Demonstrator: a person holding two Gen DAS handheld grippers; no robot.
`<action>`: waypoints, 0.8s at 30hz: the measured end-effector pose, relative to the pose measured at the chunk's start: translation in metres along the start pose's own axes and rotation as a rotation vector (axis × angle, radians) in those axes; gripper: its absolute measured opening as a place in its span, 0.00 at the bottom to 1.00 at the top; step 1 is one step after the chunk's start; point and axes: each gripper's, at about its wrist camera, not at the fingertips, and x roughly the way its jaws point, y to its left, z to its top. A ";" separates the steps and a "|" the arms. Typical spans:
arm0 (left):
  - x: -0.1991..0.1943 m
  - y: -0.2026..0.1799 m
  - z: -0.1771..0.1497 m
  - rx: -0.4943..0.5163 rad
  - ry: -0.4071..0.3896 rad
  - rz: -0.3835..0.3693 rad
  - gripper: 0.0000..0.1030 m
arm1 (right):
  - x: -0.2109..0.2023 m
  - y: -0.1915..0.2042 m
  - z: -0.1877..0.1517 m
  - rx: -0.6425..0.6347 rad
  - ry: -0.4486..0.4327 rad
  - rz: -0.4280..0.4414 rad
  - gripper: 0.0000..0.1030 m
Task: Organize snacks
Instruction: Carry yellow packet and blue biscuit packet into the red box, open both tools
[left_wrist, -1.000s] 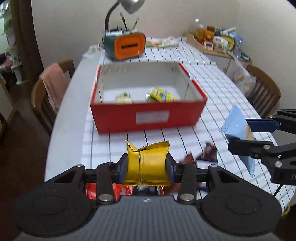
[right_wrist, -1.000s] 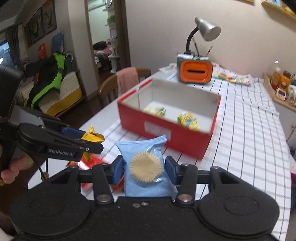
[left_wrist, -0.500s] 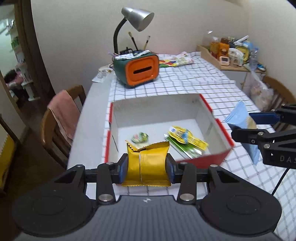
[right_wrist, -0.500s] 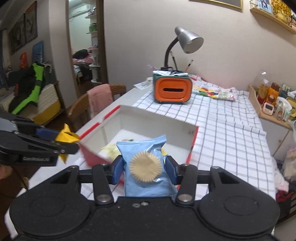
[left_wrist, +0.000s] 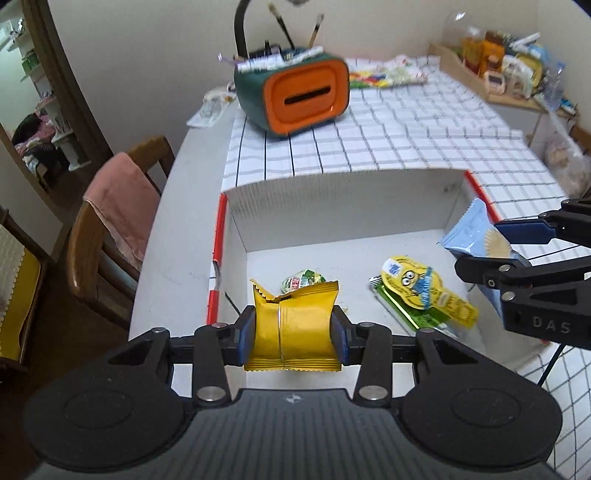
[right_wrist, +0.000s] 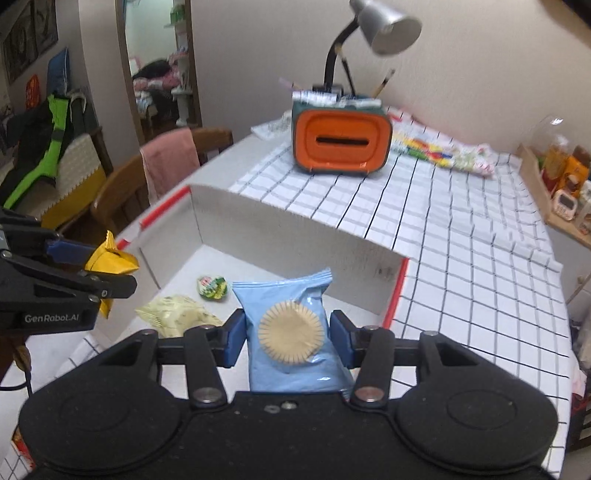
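Gripping snack packets (left_wrist: 293, 328), both tongs (right_wrist: 286, 338) overhang box (left_wrist: 332, 199).

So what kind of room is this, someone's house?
Most likely a home dining room: a long table under a checked tablecloth, wooden chairs with a pink towel draped over one, a desk lamp, and a doorway showing a cluttered living space beyond.

Black left claw (left_wrist: 294, 328) with blue pads, silver screws, "GenRobot.AI" lettering.
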 end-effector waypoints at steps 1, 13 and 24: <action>0.006 0.000 0.002 -0.004 0.013 0.003 0.40 | 0.007 -0.002 0.001 -0.005 0.015 0.007 0.47; 0.053 -0.015 0.004 0.060 0.170 0.062 0.40 | 0.061 0.004 0.001 -0.113 0.124 0.023 0.47; 0.060 -0.015 0.000 0.063 0.160 0.040 0.40 | 0.061 0.002 -0.001 -0.120 0.134 0.002 0.47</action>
